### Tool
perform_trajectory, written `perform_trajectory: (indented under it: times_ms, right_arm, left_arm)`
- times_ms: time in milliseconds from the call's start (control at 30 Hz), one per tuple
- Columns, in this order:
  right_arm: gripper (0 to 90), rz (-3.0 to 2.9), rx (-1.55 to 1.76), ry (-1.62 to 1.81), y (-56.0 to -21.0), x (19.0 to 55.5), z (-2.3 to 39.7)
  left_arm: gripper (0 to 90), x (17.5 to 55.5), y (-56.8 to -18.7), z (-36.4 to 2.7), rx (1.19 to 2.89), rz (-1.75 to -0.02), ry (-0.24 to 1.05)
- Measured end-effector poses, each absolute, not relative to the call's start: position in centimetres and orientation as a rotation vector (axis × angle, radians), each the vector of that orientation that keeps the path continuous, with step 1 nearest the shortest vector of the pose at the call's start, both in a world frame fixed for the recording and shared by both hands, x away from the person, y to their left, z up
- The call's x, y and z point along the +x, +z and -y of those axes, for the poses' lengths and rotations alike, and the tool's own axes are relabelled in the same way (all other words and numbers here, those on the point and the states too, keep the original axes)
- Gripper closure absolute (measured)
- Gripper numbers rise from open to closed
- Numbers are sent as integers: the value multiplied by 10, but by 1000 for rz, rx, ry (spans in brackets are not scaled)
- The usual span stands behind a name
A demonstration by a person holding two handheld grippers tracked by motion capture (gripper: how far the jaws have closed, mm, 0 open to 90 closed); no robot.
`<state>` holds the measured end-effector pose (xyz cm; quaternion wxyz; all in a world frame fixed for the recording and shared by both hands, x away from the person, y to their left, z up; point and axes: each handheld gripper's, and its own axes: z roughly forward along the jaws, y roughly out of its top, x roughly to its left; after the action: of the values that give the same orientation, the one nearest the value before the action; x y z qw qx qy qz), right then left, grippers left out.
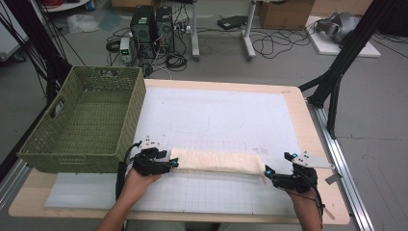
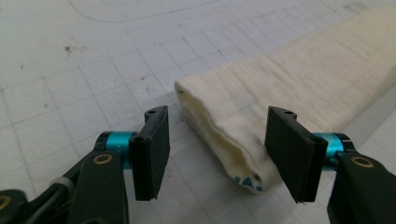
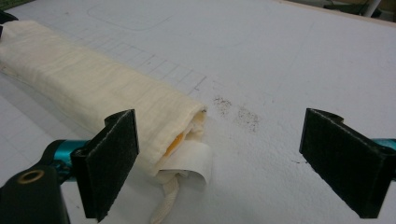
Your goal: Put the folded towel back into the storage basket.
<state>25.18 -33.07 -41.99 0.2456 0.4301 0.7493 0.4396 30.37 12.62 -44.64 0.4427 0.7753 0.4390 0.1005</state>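
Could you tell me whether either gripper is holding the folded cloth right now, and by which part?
Nothing is held. The left gripper and right gripper are open, each at one end of the folded cream cloth on the table.

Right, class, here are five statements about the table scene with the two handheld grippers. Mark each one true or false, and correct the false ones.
1. The cream folded cloth lies inside the green basket. False: it lies on the white mat, right of the basket.
2. The left gripper is open, its jaws either side of one end of the cloth. True.
3. The right gripper is clamped shut on the cloth. False: it is open, the cloth end near one jaw.
4. The basket sits at the table's left side. True.
5. A white tag sticks out of the cloth's end in the right gripper view. True.
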Motion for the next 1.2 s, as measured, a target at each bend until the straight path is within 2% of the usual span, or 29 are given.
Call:
perform_trajectory:
  times_ms: [133, 200, 300, 367, 467, 567, 800, 1200]
  right_arm:
    - [123, -2080, 1204, 1206, -423, 257, 321]
    - [170, -2106, 1187, 1203, -424, 260, 316]
    - [263, -2144, 1192, 1176, -428, 263, 309]
    - [298, -2179, 1194, 1133, -431, 265, 305]
    - [344, -2226, 1182, 1083, -437, 267, 301]
    - [410, -2275, 1170, 1017, -441, 268, 300]
    - [579, -2298, 1260, 1096, -446, 268, 300]
    - [760, -2356, 1251, 1153, -447, 266, 299]
  left_arm:
    - [476, 301, -449, -120, 1976, -1053, 259]
    - [504, 301, -448, -121, 1981, -1049, 261]
    - [607, 301, -449, -123, 1983, -1036, 259]
    - [718, 300, -449, -122, 1989, -1016, 237]
    - [776, 299, -449, -120, 2007, -995, 251]
    - [789, 299, -449, -120, 1997, -996, 245]
    - [793, 298, -450, -121, 1989, -991, 245]
    - [798, 298, -452, -121, 1976, -987, 248]
